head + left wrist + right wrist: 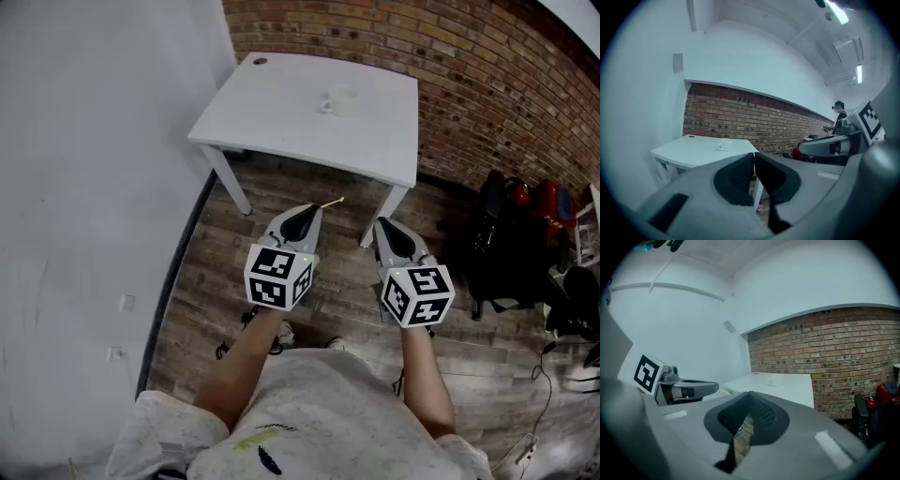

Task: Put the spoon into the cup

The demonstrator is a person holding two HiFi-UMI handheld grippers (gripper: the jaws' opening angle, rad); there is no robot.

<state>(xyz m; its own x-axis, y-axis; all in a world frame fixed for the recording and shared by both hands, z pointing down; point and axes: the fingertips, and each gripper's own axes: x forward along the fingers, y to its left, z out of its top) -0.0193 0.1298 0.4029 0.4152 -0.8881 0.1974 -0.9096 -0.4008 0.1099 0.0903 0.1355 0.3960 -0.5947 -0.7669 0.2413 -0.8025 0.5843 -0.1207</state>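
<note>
A white cup (339, 100) stands on the white table (272, 112) ahead of me, toward its far side; it also shows small as the cup (724, 146) and the cup (774, 380). My left gripper (310, 212) hovers over the wooden floor short of the table, jaws shut on a thin yellowish spoon (333, 201) that pokes out to the right of the tips. In its own view the left gripper (753, 158) has its pads pressed together and the spoon is hidden. My right gripper (384, 225) hangs beside it, shut and empty (750, 397).
A brick wall (469, 75) runs behind the table and a white wall (94, 187) lies to the left. Black and red bags (516, 225) and cables sit on the floor at right. A small dark object (260, 62) lies at the table's far-left corner. A person (839, 115) stands far off.
</note>
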